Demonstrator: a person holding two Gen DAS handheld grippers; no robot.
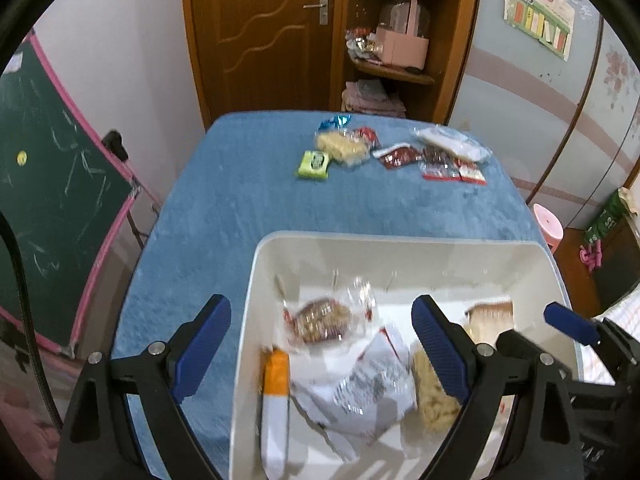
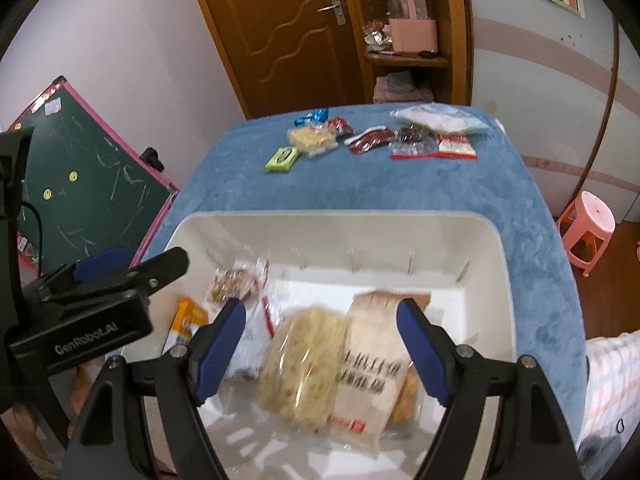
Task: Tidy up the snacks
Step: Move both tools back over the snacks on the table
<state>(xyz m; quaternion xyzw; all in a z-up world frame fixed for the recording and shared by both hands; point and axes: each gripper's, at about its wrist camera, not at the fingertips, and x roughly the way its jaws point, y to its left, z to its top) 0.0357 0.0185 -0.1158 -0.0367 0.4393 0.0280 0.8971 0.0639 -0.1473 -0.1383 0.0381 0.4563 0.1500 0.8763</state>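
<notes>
Both tongs, left gripper (image 1: 322,354) and right gripper (image 2: 322,350), hang wide and empty over the white bin (image 1: 400,240) with some snacks already inside, while more snacks (image 1: 396,152) wait far ahead on the blue table (image 1: 224,208).

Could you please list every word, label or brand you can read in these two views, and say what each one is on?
"GenRobot.AI": on the black body of the left gripper, right wrist view.
Dark characters on the beige packet in the white bin: blurred, unreadable.
Print on the wall poster and the green packet: too small.

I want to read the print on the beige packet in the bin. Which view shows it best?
The right wrist view: the beige packet lies nearly whole between the tool's fingers, its dark print facing up, though blurred. The left wrist view shows only its top edge behind a finger.
</notes>
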